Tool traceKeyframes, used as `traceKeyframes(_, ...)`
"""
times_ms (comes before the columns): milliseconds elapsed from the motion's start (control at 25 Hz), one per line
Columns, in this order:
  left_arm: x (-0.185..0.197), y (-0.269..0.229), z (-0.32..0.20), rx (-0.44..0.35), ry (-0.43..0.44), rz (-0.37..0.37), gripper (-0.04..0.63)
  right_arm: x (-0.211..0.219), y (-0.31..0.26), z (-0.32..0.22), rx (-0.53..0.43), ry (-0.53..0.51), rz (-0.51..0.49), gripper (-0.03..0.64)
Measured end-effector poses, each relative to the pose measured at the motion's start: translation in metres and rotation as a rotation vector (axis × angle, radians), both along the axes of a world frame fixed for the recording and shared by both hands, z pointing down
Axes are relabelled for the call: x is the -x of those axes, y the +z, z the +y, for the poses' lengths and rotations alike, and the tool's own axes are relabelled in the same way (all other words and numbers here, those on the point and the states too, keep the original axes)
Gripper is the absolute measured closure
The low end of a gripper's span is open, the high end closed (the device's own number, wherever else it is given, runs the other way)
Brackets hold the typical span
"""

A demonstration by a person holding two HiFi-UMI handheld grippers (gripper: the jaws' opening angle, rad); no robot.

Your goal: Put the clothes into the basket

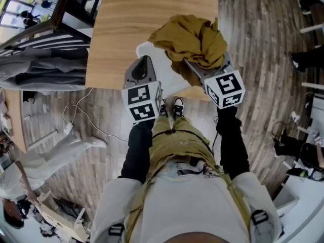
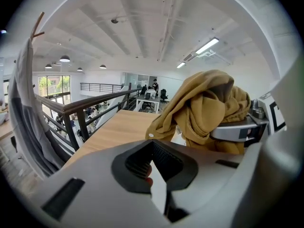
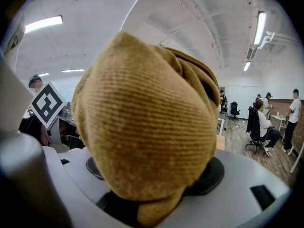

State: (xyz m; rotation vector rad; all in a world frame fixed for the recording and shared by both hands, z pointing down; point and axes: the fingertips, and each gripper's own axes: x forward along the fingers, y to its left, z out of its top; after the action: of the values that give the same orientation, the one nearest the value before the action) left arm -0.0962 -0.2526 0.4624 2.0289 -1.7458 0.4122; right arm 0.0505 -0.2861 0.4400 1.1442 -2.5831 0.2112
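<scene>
Loosely bunched, the cloth point(image 1: 195, 37) hangs above the basket point(image 1: 152, 57), gripped by the right fingers point(image 1: 198, 74); the left fingers point(image 1: 140, 71) look closed and empty. Trailing folds could snag the basket's rim and spill onto the desk point(image 1: 134, 19) beside it.

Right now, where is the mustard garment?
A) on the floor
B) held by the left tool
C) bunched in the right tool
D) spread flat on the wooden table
C: the mustard garment is bunched between the jaws of the right tool and fills the right gripper view. In the head view the left tool is apart from it.
</scene>
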Motion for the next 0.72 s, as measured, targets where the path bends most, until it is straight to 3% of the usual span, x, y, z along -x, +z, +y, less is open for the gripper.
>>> traceKeyframes(240,0.004,0.008,-0.003,0.024,0.002,-0.001,0.595,0.010,0.015,-0.005,0.001,-0.089,0.081,0.252)
traceKeyframes(720,0.009,0.037,0.004,0.098,-0.002,-0.014,0.595,0.022,0.087,-0.003,0.038,-0.383,0.424,0.252)
